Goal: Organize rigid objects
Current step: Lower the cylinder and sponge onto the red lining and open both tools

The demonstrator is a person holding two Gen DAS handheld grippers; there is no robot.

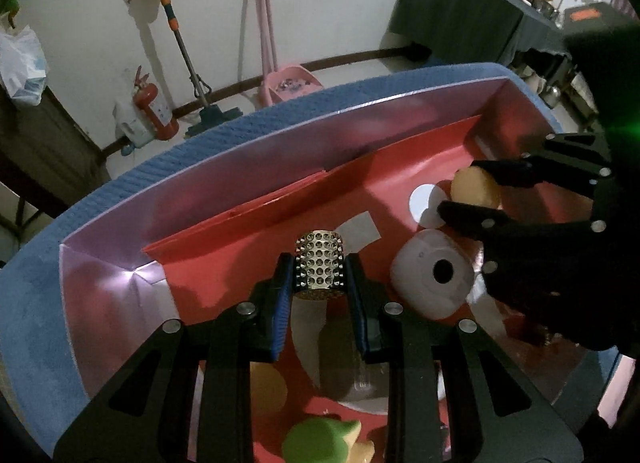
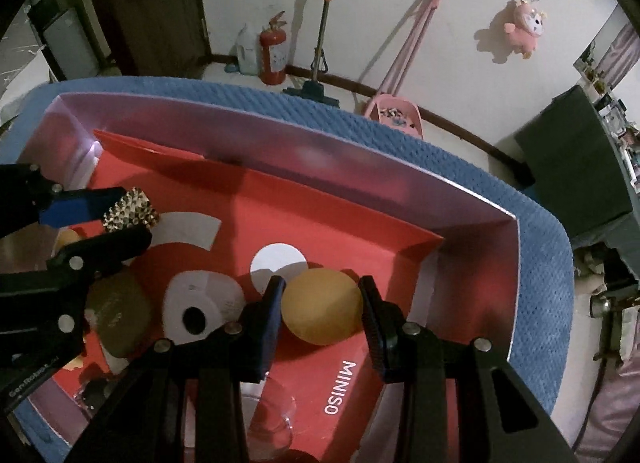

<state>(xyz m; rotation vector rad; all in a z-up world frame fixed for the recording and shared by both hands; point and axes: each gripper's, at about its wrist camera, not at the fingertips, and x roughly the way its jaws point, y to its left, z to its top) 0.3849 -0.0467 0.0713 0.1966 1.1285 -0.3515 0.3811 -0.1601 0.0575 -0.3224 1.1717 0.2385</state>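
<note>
My left gripper [image 1: 319, 277] is shut on a gold studded cylinder [image 1: 319, 263], held above the floor of a red box [image 1: 256, 239]. The cylinder also shows in the right wrist view [image 2: 130, 210], in the left gripper [image 2: 116, 219]. My right gripper [image 2: 322, 311] is shut on a tan round ball [image 2: 320, 305] over the red box [image 2: 340, 219]. In the left wrist view the right gripper [image 1: 460, 189] holds the ball [image 1: 476, 187] at the right.
A white cube with a dark hole [image 1: 434, 273] lies in the box, also seen in the right wrist view [image 2: 202, 309]. A brown oval object [image 2: 118, 319] and a clear glass [image 2: 276, 423] lie nearby. A green toy [image 1: 324, 439] sits below. The box stands on a blue mat [image 2: 536, 263].
</note>
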